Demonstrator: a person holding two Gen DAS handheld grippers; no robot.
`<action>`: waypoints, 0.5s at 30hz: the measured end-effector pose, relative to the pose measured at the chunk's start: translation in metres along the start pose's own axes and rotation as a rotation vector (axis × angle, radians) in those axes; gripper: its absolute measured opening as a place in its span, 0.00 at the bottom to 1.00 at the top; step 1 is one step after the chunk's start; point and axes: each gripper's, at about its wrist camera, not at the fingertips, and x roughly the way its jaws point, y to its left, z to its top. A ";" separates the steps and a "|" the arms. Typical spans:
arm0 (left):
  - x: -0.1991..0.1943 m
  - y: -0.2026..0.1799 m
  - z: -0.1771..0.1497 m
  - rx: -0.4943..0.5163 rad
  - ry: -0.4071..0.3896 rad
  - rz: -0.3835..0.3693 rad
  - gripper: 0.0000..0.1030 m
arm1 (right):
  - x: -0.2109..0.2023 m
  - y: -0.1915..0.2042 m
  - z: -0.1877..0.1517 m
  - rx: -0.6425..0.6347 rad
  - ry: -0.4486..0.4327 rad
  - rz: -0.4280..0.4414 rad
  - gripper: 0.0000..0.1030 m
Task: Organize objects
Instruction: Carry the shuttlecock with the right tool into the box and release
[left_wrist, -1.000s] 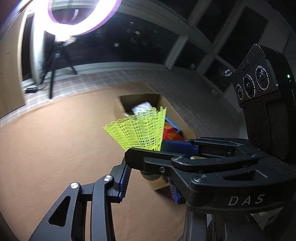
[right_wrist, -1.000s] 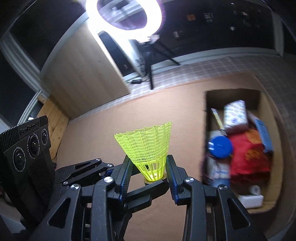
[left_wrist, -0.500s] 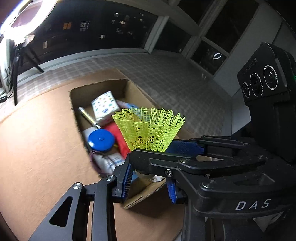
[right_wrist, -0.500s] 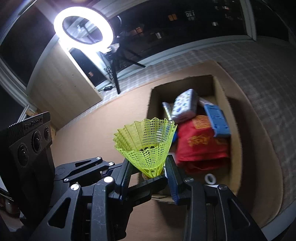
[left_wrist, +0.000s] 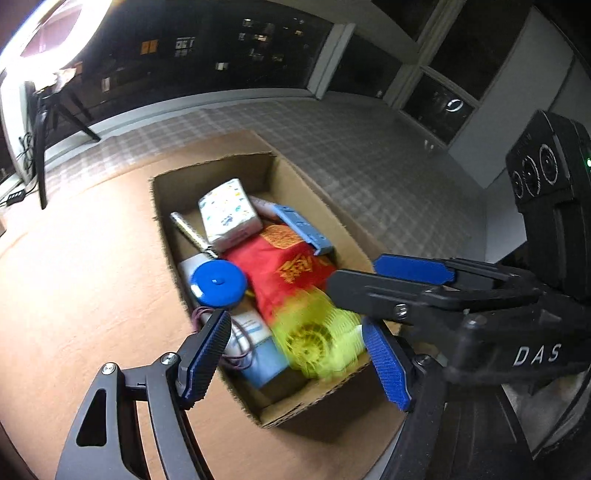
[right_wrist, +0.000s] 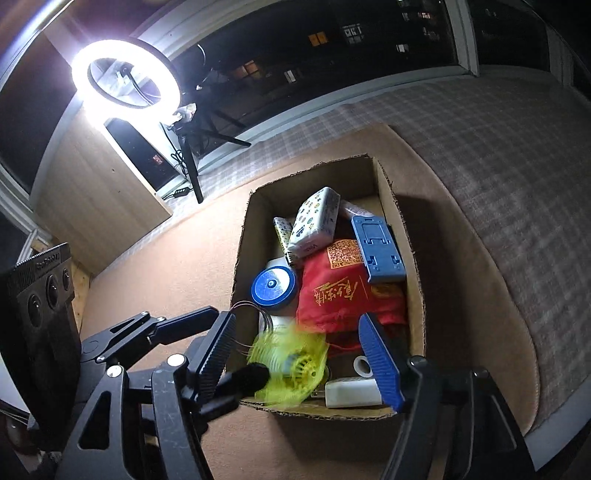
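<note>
So the yellow plastic shuttlecock (left_wrist: 321, 341) is seen blurred at the near end of the cardboard box (left_wrist: 354, 236), just in front of the red fabric bag (left_wrist: 291, 269) and beside the white charger plug (right_wrist: 349, 393). It's not being gripped by anything. The left gripper (left_wrist: 295, 354) is spread wide with its fingers still opening, and the same goes for the right gripper (right_wrist: 303, 354); the shuttlecock is framed between both pairs of blue pads but no pad is pressed on it.

The relation that matters: the shuttlecock is placed straight ahead of and below both sets of fingers, inside the box walls, with its round open skirt apparently turned up toward the cameras, so its long axis seems to run roughly along the pointing line of the grippers. Neither hand can really be called nearer, since both are crossed over the same spot.

The drop looks done, judged from the free blur. The blue lid (right_wrist: 273, 287), patterned tissue pack (right_wrist: 316, 221) and blue phone stand (right_wrist: 376, 251) are already packed behind it.
</note>
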 end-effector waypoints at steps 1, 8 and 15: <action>-0.002 0.001 0.000 -0.003 -0.002 0.003 0.74 | 0.000 0.001 0.000 -0.002 -0.002 -0.003 0.64; -0.022 0.021 -0.006 -0.034 -0.025 0.038 0.74 | -0.006 0.013 -0.002 -0.023 -0.024 -0.014 0.64; -0.052 0.042 -0.017 -0.058 -0.048 0.095 0.74 | -0.012 0.036 -0.006 -0.059 -0.051 -0.031 0.64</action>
